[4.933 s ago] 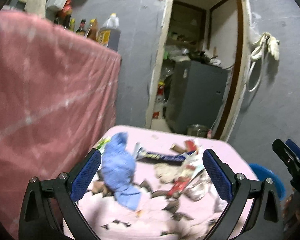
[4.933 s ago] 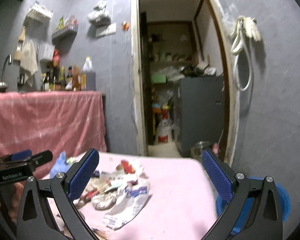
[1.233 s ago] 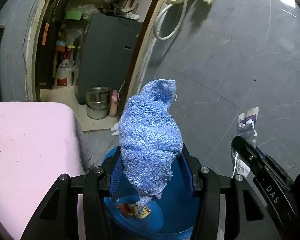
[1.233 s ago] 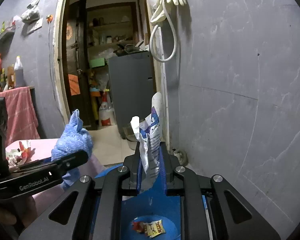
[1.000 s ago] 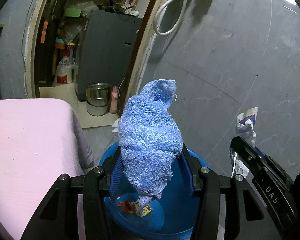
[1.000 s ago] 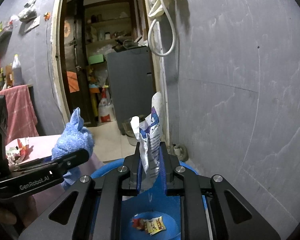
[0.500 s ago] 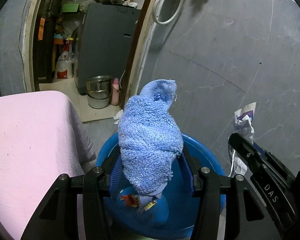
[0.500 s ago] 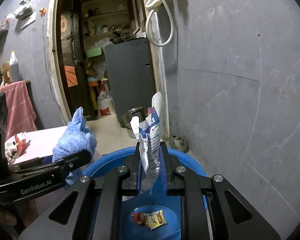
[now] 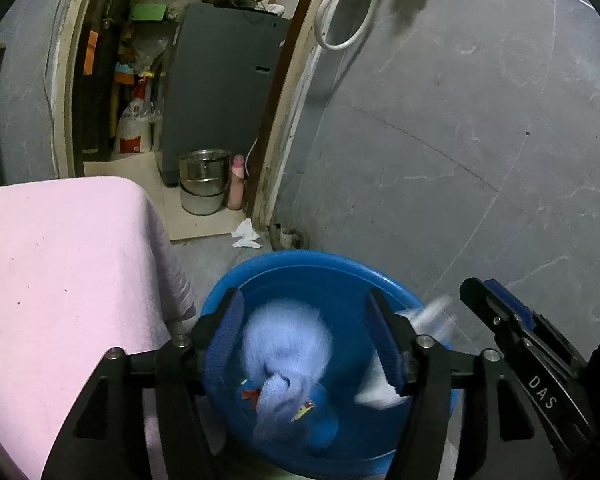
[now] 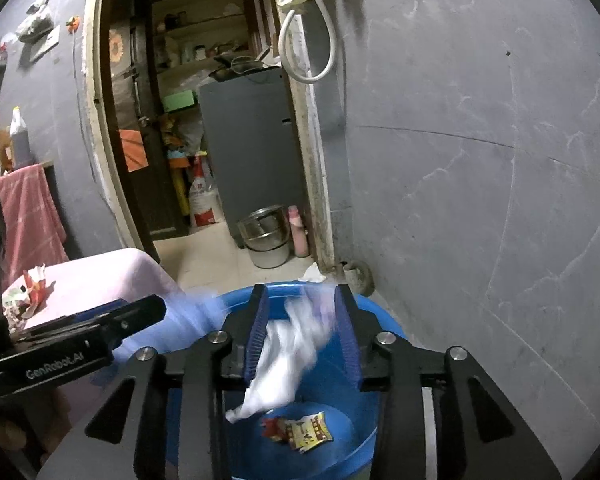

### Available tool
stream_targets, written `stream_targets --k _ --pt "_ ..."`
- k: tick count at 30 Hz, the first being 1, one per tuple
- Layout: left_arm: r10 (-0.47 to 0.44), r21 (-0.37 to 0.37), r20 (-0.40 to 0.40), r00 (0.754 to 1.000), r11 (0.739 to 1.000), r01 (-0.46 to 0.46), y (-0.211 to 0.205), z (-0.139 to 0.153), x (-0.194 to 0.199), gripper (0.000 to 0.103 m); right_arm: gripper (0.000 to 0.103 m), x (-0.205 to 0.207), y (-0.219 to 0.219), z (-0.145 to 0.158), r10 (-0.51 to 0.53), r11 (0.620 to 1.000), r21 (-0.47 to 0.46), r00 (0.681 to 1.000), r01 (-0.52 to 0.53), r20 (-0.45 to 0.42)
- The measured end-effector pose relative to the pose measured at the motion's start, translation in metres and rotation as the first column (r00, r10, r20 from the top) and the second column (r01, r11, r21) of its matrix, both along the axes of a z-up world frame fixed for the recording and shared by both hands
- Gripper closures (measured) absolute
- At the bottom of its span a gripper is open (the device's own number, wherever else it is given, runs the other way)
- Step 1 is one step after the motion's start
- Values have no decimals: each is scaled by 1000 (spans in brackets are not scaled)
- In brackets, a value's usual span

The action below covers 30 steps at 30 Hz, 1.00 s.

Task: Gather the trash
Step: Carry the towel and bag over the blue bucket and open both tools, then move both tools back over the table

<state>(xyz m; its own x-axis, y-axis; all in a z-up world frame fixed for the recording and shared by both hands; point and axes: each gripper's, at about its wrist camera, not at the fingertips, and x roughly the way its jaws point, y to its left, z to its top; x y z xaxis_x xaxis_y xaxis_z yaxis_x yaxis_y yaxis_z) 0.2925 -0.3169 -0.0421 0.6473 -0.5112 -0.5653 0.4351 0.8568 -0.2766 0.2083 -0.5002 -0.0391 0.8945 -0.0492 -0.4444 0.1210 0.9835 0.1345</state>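
Your left gripper [image 9: 304,340] has its fingers spread – the blue cloth [image 9: 286,354], blurred, sits loose between them over the tub [image 9: 316,264]. Your right gripper [image 10: 302,334] is parted too, the white wrapper [image 10: 284,364] blurred between its fingers; a packet [image 10: 306,434] lies below in the tub. Left of the fingers, the pink worktop [image 9: 60,264]; beyond, a steel pot [image 9: 202,180].

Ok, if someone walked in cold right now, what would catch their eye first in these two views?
Probably the blurred blue cloth dropping between the open fingers of the left tool into the blue basin. Next, the white wrapper, also blurred, falling from the open right tool over the same basin, where a small printed packet already lies on the bottom.
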Motion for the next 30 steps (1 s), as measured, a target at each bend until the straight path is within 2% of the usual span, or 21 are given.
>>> stream_targets --k 2,7,11,22,25,30 --pt "5 -8 1 1000 1000 -5 2 1 1 42 58 -1 0 1 -2 1000 0 1000 2 5" --pt "14 -15 2 1000 1000 -14 5 4 0 42 50 -2 0 1 -20 1000 -13 1000 21 16" --pt "25 -17 18 1000 1000 -24 5 5 -3 37 35 -4 -2 2 -41 999 -17 999 42 26" --pt "72 -23 42 997 997 -71 12 14 -8 34 26 -12 -5 11 -80 996 -45 995 82 54" --pt "84 -34 76 994 996 -82 18 25 -12 27 23 -15 -3 18 -81 995 -51 994 85 70" --pt "104 -45 123 987 994 -99 32 47 -21 26 15 -23 5 33 -81 994 -66 991 89 111"
